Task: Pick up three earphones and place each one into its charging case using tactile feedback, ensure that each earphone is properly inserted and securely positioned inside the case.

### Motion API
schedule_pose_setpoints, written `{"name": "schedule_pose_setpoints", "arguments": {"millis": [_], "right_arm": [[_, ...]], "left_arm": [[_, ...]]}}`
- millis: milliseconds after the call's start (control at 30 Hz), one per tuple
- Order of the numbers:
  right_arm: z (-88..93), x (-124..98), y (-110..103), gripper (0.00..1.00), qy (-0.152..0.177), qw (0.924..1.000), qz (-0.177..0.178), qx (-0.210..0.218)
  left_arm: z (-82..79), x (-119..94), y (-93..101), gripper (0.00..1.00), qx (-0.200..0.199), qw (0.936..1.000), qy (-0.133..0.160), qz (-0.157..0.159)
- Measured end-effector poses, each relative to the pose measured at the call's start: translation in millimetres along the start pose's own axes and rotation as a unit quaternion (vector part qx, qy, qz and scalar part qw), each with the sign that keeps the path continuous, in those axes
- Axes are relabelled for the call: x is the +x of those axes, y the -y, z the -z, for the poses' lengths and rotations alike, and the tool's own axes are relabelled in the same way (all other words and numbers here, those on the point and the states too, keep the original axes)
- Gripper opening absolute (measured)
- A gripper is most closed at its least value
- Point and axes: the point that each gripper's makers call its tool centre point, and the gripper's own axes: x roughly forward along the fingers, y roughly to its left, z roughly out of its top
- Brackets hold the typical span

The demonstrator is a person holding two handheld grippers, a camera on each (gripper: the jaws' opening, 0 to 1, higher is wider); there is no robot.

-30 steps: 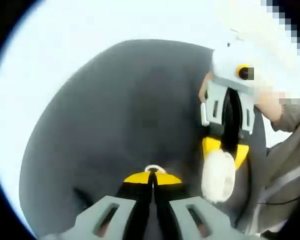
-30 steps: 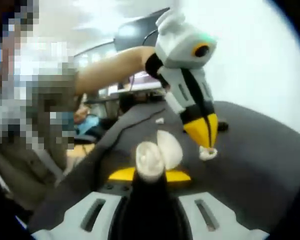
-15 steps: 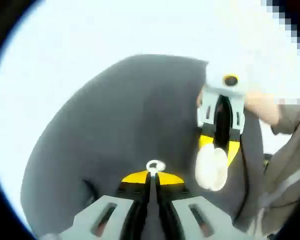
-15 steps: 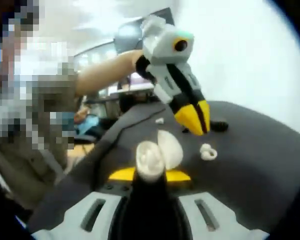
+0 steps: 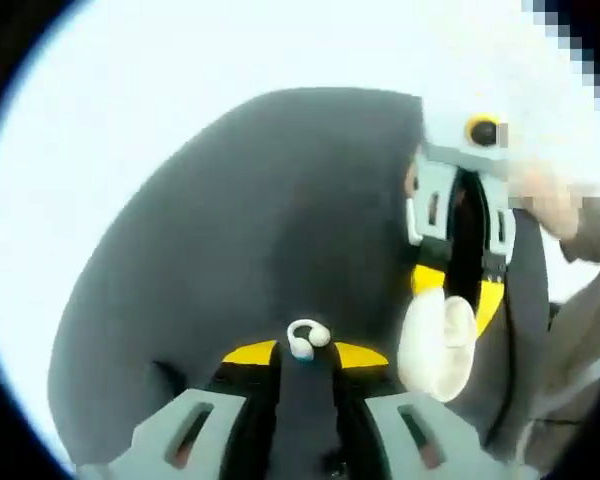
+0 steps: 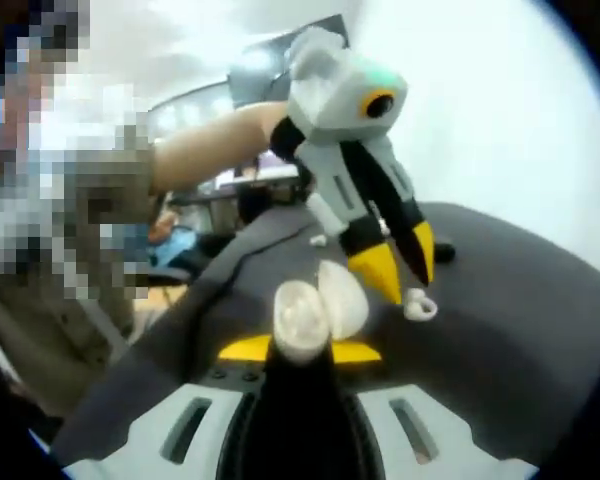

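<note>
Left gripper: I hold my jaws spread, either side of the earphone on the dark mat.
Right gripper: I pinch the open charging case.

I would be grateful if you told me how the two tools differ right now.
The left tool has its jaws apart over a white earphone on the dark mat; the right tool is shut on the open white charging case. Both have yellow tips and grey bodies.
</note>
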Motion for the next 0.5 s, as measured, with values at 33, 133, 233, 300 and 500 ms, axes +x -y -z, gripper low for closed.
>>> {"name": "schedule_pose_setpoints", "arguments": {"millis": [33, 133, 233, 300, 500], "right_arm": [[0.1, 0, 0, 0.21, 0.0, 1.0, 0.0, -0.001], [0.3, 0, 0, 0.21, -0.001, 1.0, 0.002, -0.004], [0.5, 0, 0, 0.21, -0.003, 1.0, 0.002, -0.005], [0.9, 1, 0, 0.21, -0.004, 0.9999, 0.003, -0.012], [1.0, 1, -1, 0.21, -0.004, 0.9999, 0.002, -0.01]], "left_arm": [[1.1, 2, -1.2, 0.15, -0.001, 1.0, -0.002, -0.002], [4.0, 5, -2.3, 0.1, -0.007, 1.0, -0.006, 0.004], [1.0, 8, -1.6, 0.09, 0.006, 0.9998, 0.006, 0.019], [1.3, 8, -2.6, 0.08, 0.004, 0.9998, 0.003, 0.021], [1.6, -5, -4.5, 0.07, 0.02, 0.9997, 0.004, 0.015]]}}
